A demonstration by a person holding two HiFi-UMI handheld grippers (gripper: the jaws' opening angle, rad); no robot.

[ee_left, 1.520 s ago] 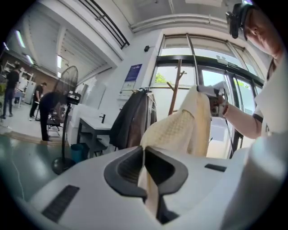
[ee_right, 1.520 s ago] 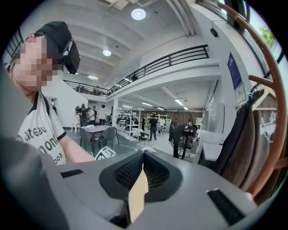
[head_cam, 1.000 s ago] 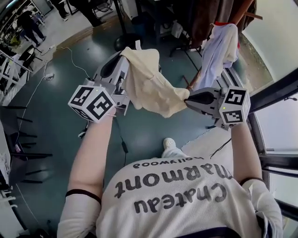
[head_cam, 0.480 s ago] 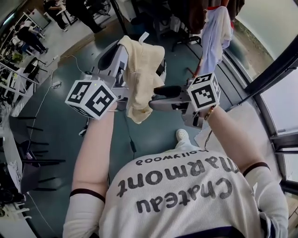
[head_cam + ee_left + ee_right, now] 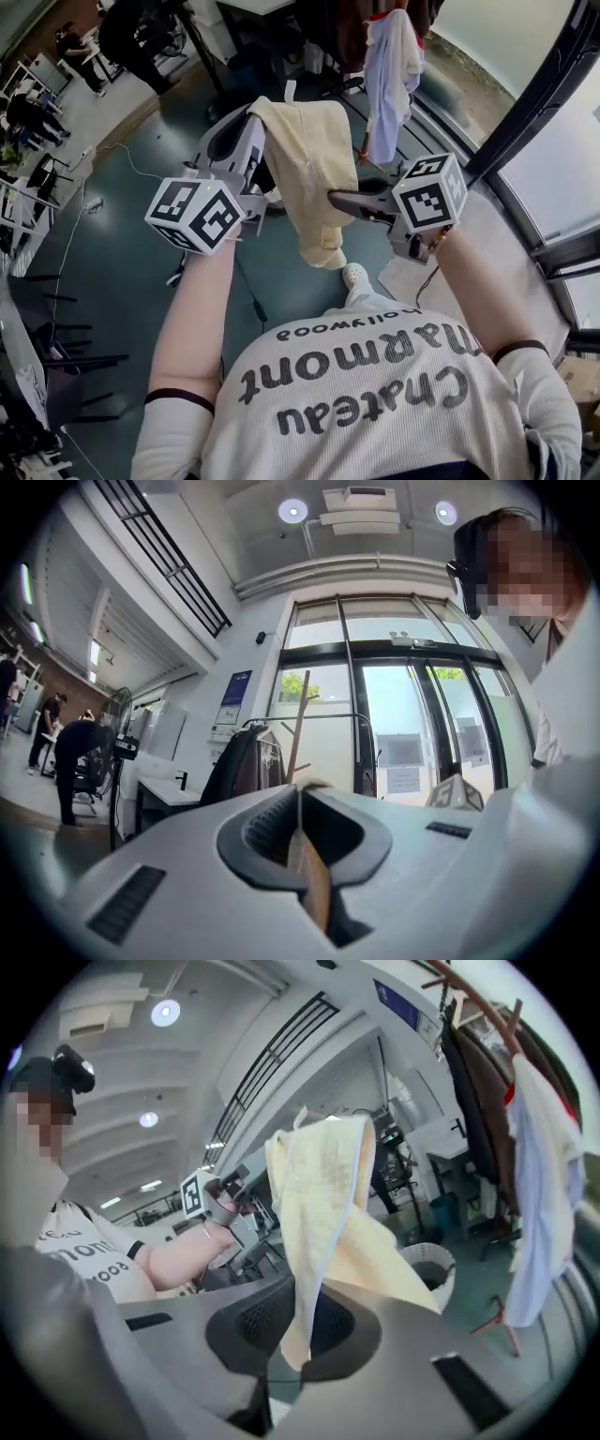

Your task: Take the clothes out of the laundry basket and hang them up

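The pale yellow cloth garment (image 5: pixel 314 178) is in the air between both hands. The left tongs (image 5: pixel 302 794) are closed on its top edge to carry it. The right tongs (image 5: pixel 336 198) have just been closing on its right edge, probably to spread it for hanging. Its long axis is vertical, with the lower end pointing to the floor.

we hold both forearms forward; our left gripper (image 5: pixel 254 131) pinches the cream garment (image 5: pixel 314 169), and our right gripper (image 5: pixel 339 199) has just closed its jaws on it.
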